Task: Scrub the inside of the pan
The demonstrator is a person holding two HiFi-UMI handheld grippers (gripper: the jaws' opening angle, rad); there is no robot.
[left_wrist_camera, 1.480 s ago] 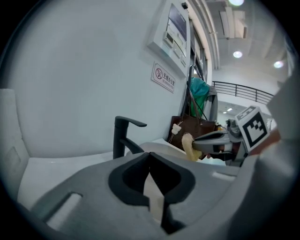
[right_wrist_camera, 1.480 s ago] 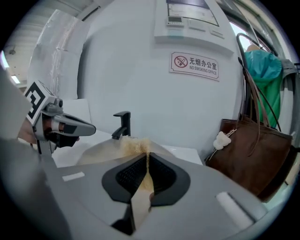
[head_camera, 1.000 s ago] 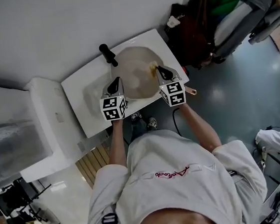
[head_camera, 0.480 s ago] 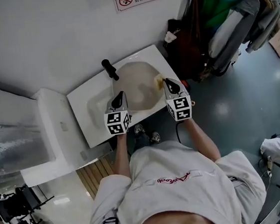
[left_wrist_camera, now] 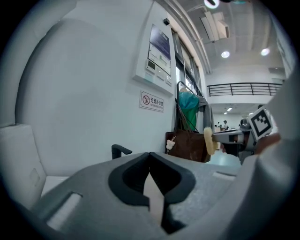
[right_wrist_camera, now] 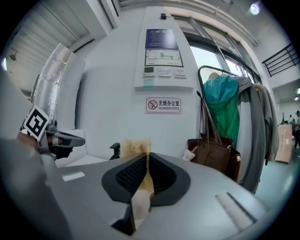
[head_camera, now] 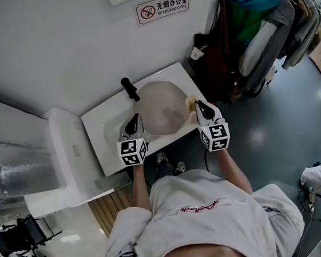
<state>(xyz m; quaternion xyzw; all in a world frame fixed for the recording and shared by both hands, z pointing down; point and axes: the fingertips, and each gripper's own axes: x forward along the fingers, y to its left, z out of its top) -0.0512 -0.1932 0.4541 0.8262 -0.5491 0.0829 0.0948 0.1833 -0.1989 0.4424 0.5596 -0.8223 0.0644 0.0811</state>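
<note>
White counter [head_camera: 97,122] under level left tool [head_camera: 133,118], right tool [head_camera: 198,104] tight on sponge [right_wrist_camera: 132,146].

Pale grey-beige pan [head_camera: 159,108] with black handle [head_camera: 129,89] against a white counter [head_camera: 100,126]; tan-yellow sponge [right_wrist_camera: 133,147]; grey right gripper [head_camera: 198,104] and left gripper [head_camera: 133,122], black-padded, each with black-and-white square-marker cubes; white T-shirt [head_camera: 199,218] with red script; red-and-white sign [head_camera: 163,8]; green garment [right_wrist_camera: 224,110]; dark brown bag [right_wrist_camera: 213,152]; blue-grey floor [head_camera: 276,129]
</note>
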